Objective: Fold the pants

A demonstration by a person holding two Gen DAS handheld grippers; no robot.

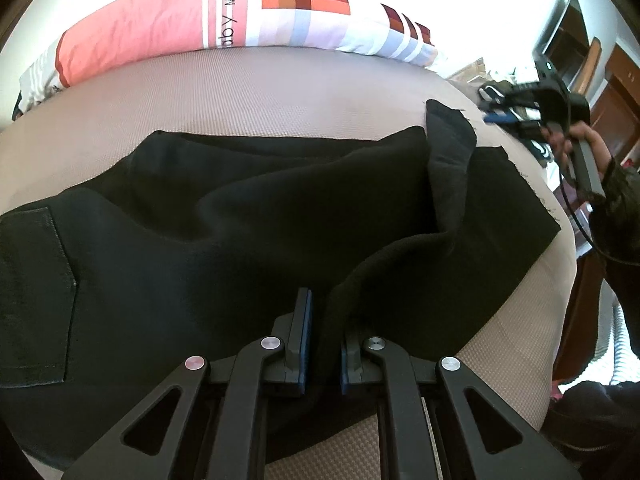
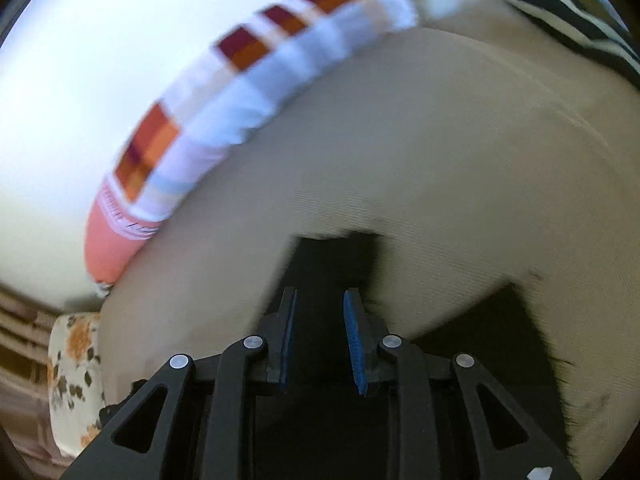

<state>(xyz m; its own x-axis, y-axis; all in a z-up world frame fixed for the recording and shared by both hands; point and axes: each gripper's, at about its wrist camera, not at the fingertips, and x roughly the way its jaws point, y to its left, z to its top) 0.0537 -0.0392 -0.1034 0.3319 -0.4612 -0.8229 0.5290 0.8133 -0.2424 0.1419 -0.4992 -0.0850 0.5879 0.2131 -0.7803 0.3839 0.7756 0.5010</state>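
Black pants (image 1: 224, 216) lie spread across a beige mattress (image 1: 240, 92), a back pocket showing at the left. My left gripper (image 1: 322, 312) is shut on a raised fold of the black fabric at the near edge. At the far right one leg end (image 1: 448, 128) stands up in a crumpled peak. My right gripper (image 1: 492, 106), in a person's hand (image 1: 580, 140), hovers just beyond that leg end, blurred. In the right wrist view the right gripper (image 2: 320, 292) has its jaws apart, blue pads bare, with the black pants (image 2: 336, 256) lying below and ahead of them.
A long pink and checkered pillow (image 1: 160, 28) (image 2: 240, 80) lies along the mattress's far side by a white wall. The mattress edge drops off at the right near wooden furniture (image 1: 616, 80). A floral cushion (image 2: 76, 360) and striped cloth (image 2: 580, 20) sit off the mattress.
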